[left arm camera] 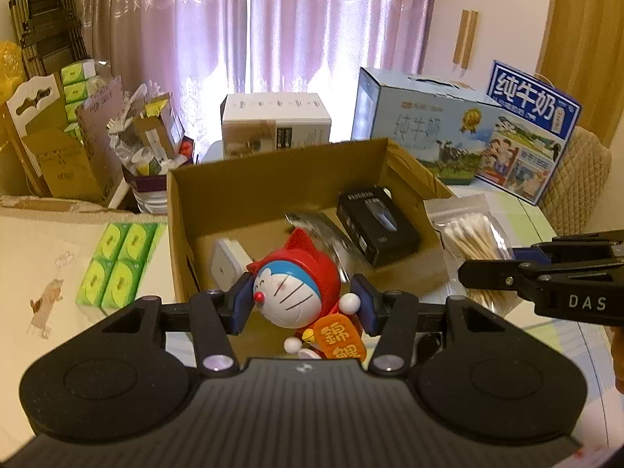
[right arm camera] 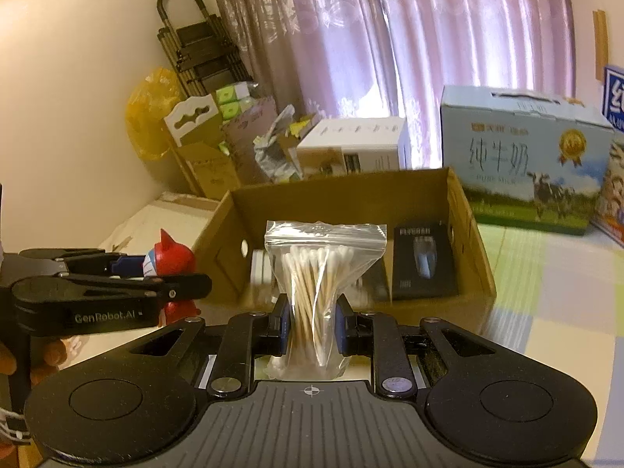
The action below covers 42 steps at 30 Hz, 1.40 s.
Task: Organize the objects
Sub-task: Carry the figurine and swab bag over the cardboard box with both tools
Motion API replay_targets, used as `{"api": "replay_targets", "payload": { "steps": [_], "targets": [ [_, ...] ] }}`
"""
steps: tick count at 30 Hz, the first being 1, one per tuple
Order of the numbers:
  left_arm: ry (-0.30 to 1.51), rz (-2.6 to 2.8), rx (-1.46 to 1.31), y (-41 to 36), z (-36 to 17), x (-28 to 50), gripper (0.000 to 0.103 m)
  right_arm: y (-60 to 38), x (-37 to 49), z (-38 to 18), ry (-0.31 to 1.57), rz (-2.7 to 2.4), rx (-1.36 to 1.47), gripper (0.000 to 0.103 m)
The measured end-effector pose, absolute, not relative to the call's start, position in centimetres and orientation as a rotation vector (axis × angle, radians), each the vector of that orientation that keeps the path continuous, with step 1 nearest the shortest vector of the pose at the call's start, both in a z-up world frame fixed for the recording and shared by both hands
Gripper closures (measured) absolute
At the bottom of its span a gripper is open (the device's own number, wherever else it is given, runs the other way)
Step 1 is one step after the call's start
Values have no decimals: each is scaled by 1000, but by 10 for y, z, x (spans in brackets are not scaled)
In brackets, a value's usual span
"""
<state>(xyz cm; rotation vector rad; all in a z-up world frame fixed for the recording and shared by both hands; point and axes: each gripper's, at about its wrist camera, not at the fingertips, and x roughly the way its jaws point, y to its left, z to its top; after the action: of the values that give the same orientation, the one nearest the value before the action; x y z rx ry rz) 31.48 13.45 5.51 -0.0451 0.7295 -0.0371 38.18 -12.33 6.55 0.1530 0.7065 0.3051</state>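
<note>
left gripper [left arm camera: 304, 304]: jaws pinching the toy figure [left arm camera: 300, 292] by the head, over the near edge of the cardboard box [left arm camera: 273, 179]
right gripper [right arm camera: 312, 321]: jaws squeezing the cotton swab bag [right arm camera: 318, 284] mid-height, in front of the box
tip: lower the toy between the white block [left arm camera: 228, 265] and the black box [left arm camera: 376, 228] before letting go

Red-hooded blue-and-white cat figure [left arm camera: 296, 292], plain brown cardboard box [left arm camera: 273, 183], black carton [left arm camera: 376, 228], green tissue packs [left arm camera: 117, 263], pink patterned curtain [left arm camera: 249, 27]
</note>
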Motion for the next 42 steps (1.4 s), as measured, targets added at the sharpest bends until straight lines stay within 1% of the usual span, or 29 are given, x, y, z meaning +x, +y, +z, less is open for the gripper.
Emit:
{"api": "replay_targets", "payload": {
  "steps": [13, 23, 31, 42],
  "targets": [
    [742, -17, -16, 148, 46, 401, 54, -121, 467, 49, 737, 289, 76, 84],
    [821, 15, -4, 158, 17, 460, 54, -123, 519, 19, 802, 270, 39, 84],
    [865, 32, 0, 165, -5, 490, 54, -126, 543, 3, 834, 260, 36, 84],
    [919, 55, 2, 172, -27, 513, 54, -130, 556, -9, 857, 254, 44, 84]
  ]
}}
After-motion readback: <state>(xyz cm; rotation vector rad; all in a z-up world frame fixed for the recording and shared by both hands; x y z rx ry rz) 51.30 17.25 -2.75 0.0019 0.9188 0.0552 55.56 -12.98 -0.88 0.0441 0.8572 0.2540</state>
